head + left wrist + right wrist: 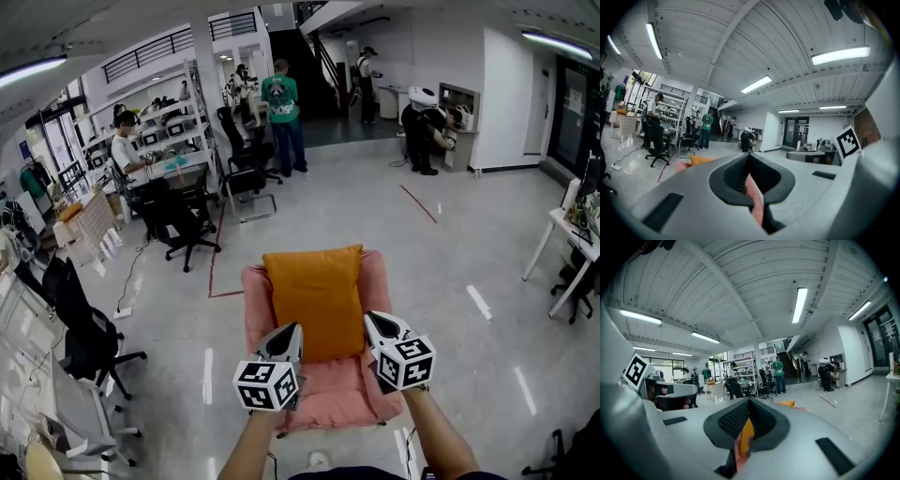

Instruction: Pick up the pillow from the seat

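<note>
An orange pillow (317, 295) leans upright against the back of a pink armchair (255, 302) in the middle of the floor. My left gripper (287, 331) hovers at the pillow's lower left corner, jaws shut and empty. My right gripper (373, 322) is at the lower right corner, also shut with nothing in it. In the left gripper view the closed jaws (749, 156) fill the lower frame, with the pillow (701, 160) peeking past them. In the right gripper view the shut gripper (749, 402) shows a strip of orange pillow (746, 437) through its notch.
Black office chairs (183, 225) and desks with shelves stand at the back left, one with a seated person (127, 150). Other people (281, 112) stand further back. A white table (572, 234) is at the right edge, more chairs (84, 337) at the near left.
</note>
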Demonstrator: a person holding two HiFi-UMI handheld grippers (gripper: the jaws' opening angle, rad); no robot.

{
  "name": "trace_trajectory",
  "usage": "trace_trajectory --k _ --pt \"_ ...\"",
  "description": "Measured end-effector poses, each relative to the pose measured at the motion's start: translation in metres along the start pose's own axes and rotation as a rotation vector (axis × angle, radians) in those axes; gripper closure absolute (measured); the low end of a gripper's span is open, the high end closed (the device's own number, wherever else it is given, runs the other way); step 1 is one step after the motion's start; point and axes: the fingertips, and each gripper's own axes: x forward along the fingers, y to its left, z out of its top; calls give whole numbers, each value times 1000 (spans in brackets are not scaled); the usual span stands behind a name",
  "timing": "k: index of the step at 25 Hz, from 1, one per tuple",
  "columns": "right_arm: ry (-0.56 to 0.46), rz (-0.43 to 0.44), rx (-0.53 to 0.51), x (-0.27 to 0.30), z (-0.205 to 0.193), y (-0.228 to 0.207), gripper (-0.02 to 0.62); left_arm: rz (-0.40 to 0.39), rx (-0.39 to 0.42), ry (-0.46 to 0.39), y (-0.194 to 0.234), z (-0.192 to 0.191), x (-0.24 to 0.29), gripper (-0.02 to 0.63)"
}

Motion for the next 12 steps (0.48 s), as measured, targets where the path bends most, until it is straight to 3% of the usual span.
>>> trace_trajectory --k 12 --pt "13 -34 -8 50 -2 12 578 -34 -5 12 50 0 20 606"
